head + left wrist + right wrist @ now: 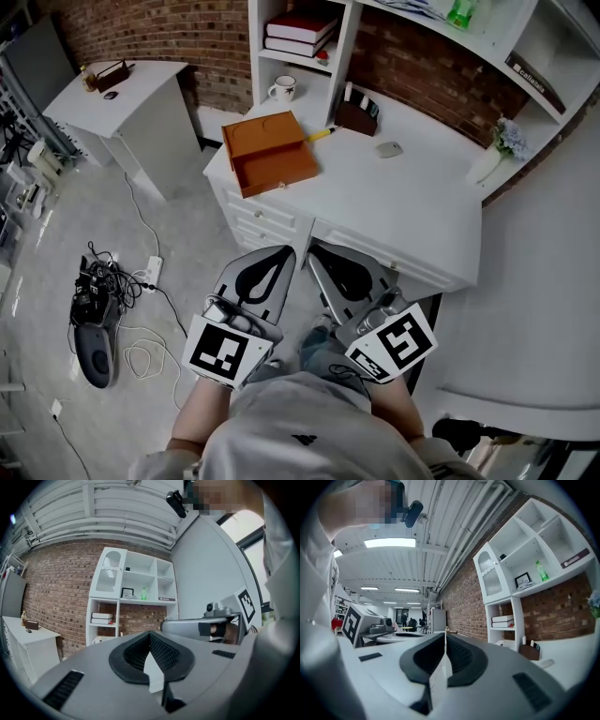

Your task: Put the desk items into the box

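The smooth white desk (403, 202) carries a shallow rectangular orange box (270, 153) at its left rear corner (wood, by the look). Off the desk's front edge, the grey left gripper (281, 255) and right gripper (317, 251) each hold their ribbed black pads together on nothing. On the desk right of the box lie an oval grey mouse (389, 149) and a slim yellow pen (320, 134).

Showing plain white on the desk (403, 211) and orange-brown on the box (272, 155) at its ten o'clock corner. Gleaming yellow on the pencil (319, 135) at the box's two o'clock. Wearing dark brown on the holder (359, 116) and pale grey on the mouse (389, 149). Carrying black-and-white square patterns on the left gripper (284, 253) and right gripper (315, 249), over grey shells with black pads. Running red-brown brick along the wall (187, 37) at twelve o'clock; showing dark red atop the books (302, 33); glowing green on the bottle (460, 13).
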Demonstrator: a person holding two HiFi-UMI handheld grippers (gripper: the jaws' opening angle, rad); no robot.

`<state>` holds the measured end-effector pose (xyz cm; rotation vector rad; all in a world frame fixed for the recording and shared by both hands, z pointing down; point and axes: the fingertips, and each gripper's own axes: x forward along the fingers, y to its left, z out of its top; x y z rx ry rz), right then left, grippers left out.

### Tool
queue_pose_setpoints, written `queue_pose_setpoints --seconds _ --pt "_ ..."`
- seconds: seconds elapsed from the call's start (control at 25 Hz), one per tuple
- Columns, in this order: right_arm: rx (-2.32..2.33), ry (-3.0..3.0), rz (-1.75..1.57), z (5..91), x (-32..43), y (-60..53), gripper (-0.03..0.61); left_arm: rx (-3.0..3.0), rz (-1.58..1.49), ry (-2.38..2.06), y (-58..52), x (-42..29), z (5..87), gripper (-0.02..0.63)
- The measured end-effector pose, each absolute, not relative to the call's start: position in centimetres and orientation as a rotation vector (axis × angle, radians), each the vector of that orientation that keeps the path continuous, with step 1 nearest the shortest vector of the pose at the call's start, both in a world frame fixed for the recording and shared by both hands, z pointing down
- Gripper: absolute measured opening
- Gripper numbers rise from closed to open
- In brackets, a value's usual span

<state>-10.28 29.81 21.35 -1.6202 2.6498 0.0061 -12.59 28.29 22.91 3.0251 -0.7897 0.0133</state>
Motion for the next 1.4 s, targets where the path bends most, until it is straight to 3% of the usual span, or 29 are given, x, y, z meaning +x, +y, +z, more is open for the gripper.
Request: queue_pose_setpoints --seconds 0.84,1.4 --pt "-1.688 2.560 -0.028 21.2 9.5 24.8 0.011 3.072 0.057 -0.664 23.1 7.0 22.3 0.008" --pt "-1.754 2.518 -0.107 23.0 11.1 20.7 0.012 3.104 0.133 -0.615 19.2 8.4 24.2 0.008"
